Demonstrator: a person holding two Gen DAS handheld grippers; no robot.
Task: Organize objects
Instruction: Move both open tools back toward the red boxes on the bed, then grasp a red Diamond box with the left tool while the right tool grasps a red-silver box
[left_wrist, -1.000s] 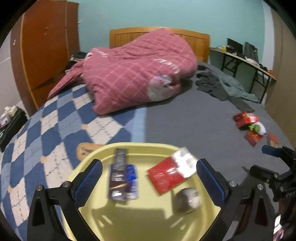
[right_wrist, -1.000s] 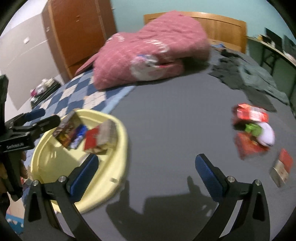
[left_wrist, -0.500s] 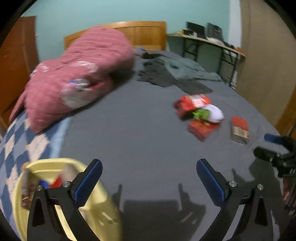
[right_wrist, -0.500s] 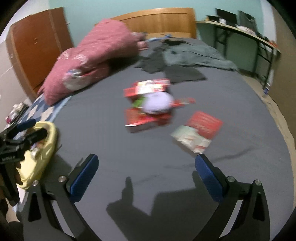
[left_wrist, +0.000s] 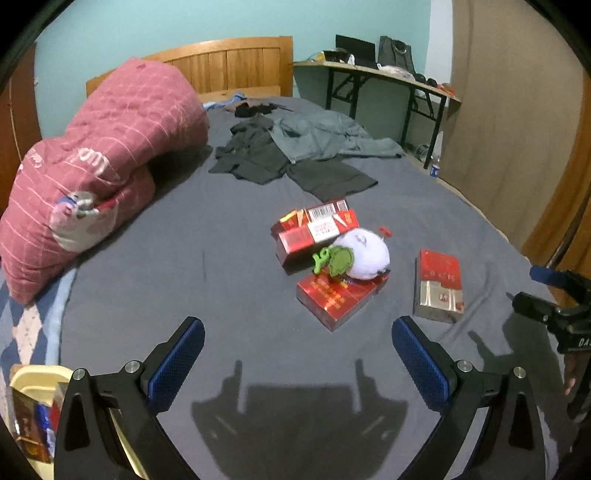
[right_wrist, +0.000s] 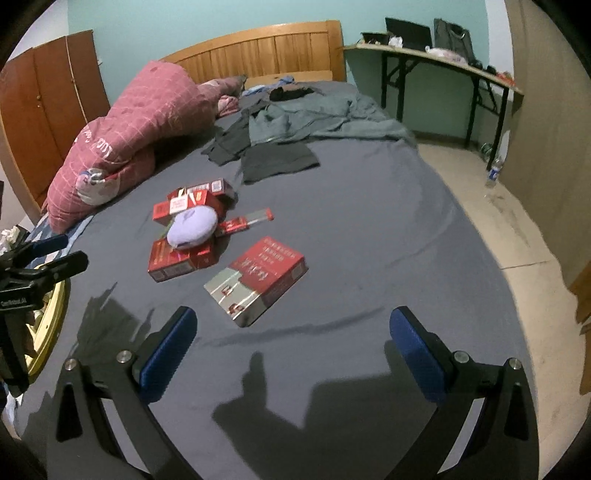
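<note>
Bedroom, grey bed (right_wrist: 369, 221) as work surface. Loose red-silver box (right_wrist: 258, 278) lies flat just ahead of the right gripper (right_wrist: 291, 341); red packs (left_wrist: 334, 297) with a white plush (left_wrist: 364, 253) resting on top sit near it. Yellow tub (left_wrist: 35, 374) at far left already holds a few packs. Both grippers wide apart, empty; left gripper (left_wrist: 295, 356) hovers short of the pile. Risks: box is flat on soft bedding, so fingers may dig into the sheet or skid off; grabbing a pack from under the plush could roll it away; long carry to the tub, a weak pinch may drop it.
</note>
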